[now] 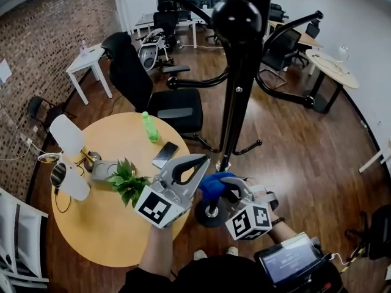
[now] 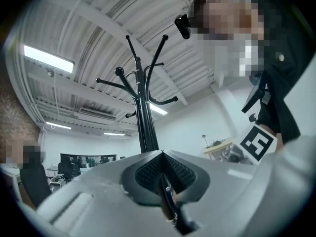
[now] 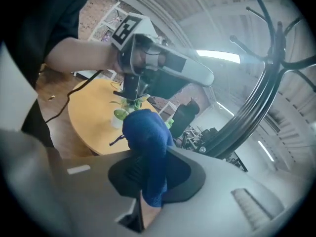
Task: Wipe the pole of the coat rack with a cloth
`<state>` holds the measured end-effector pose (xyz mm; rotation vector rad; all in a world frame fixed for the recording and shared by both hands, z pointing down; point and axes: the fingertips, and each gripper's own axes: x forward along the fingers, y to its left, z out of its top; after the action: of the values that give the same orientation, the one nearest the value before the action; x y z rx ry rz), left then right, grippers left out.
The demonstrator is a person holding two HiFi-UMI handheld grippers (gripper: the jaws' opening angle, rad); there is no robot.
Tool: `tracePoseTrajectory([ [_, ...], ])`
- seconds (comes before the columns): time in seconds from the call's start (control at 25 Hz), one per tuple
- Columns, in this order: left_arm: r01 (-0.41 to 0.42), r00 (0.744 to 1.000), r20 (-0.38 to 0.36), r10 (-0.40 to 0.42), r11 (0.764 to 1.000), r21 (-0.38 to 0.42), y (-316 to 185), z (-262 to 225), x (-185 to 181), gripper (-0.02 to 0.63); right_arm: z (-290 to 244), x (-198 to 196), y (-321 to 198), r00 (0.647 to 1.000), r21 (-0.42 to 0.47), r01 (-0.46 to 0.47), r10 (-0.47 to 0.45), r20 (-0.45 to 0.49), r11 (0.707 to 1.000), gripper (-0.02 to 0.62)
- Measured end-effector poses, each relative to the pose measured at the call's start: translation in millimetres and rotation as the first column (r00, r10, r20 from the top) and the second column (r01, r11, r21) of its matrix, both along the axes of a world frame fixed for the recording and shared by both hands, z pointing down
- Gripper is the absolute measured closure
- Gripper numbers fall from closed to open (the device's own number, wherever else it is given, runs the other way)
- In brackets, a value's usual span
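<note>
We see right gripper (image 1: 227, 187) clenched on blue cloth (image 1: 212, 185), cloth bunched past its tips. Left gripper (image 1: 194, 166) pressed closed, empty, just beside cloth. Coat rack pole (image 1: 235, 102) near, ahead of both.

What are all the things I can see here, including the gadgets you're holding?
coat rack: one, black, on the wood floor in front of the person
cloth: one, blue, in the right gripper
round table: one, light wood, at left
bottle: one, green, on the round table
phone: one, dark, near the table's edge toward the rack
plant: one, green, on the round table
office chairs: several, black; the nearest is behind the round table
small table: one, white, by the brick wall
left gripper: one, grey, jaws shut on nothing
right gripper: one, grey, jaws shut on the cloth
</note>
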<state>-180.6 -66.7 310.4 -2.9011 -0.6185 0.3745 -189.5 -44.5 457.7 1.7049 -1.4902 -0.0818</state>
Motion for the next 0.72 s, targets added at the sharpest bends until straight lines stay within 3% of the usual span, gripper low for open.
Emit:
tracePoseTrajectory([
  [0.24,0.011,1.000,-0.018,-0.010,1.000,0.015,2.5,-6.1,-1.4,0.603,6.3,42.6,-8.4,0.981,0.013,-0.107,0.107,-0.163,0.994,0.552],
  [0.44,0.017,0.999,-0.041,-0.016,0.999,0.029,-0.4,-18.2,-1.6,0.603,-65.3,62.1,-8.4,0.956,0.182,-0.136,0.177,-0.236,0.974,0.551],
  [0.6,0.011,0.996,-0.086,-0.006,0.998,0.060,-2.5,-37.3,-0.1,0.603,-156.7,60.6,-4.3,0.924,0.381,-0.107,0.233,-0.302,0.918,0.551],
  [0.72,0.006,0.992,-0.125,0.006,0.996,0.091,-2.2,-58.2,-1.1,0.603,-225.3,59.5,-4.8,0.871,0.482,-0.065,0.285,-0.400,0.874,0.551],
])
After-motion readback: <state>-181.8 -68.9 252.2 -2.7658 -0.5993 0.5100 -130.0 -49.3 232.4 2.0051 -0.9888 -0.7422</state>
